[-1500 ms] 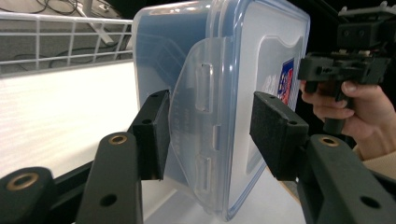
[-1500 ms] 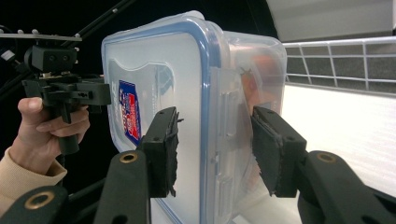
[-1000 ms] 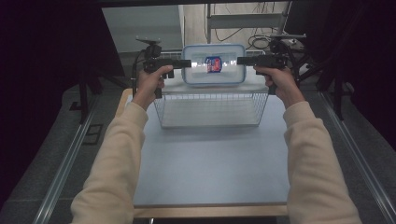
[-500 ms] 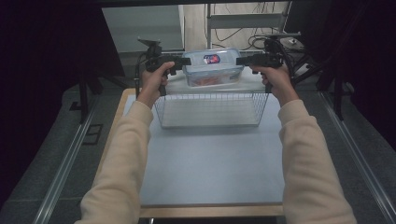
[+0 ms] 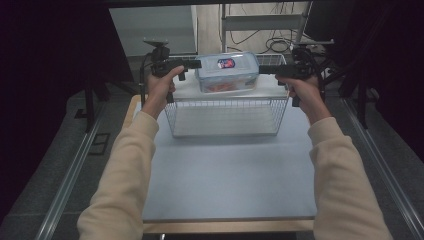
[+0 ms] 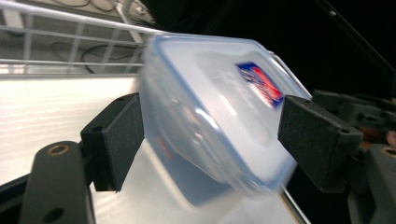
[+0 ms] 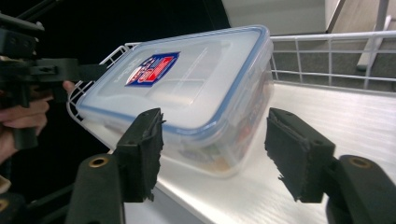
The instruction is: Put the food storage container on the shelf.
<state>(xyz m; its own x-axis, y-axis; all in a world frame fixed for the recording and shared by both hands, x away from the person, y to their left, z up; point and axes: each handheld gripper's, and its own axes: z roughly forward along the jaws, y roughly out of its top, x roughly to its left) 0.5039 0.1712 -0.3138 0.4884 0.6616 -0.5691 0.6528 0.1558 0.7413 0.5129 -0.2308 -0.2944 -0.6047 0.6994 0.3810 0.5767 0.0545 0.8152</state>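
Container [image 5: 227,72] lid: red-blue label, unreadable. Left claw [image 6: 210,135], right claw [image 7: 212,154] just opening, container between.

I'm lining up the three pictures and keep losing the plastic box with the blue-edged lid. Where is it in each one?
High view: the box sits top centre, inside the far part of the wire basket, between the two grippers.
Left gripper view: the box is at the centre, blurred and tilted, between the jaws.
Right gripper view: the box is centre-left, just beyond the jaws.
Shared landmark: the red and blue label on its lid.
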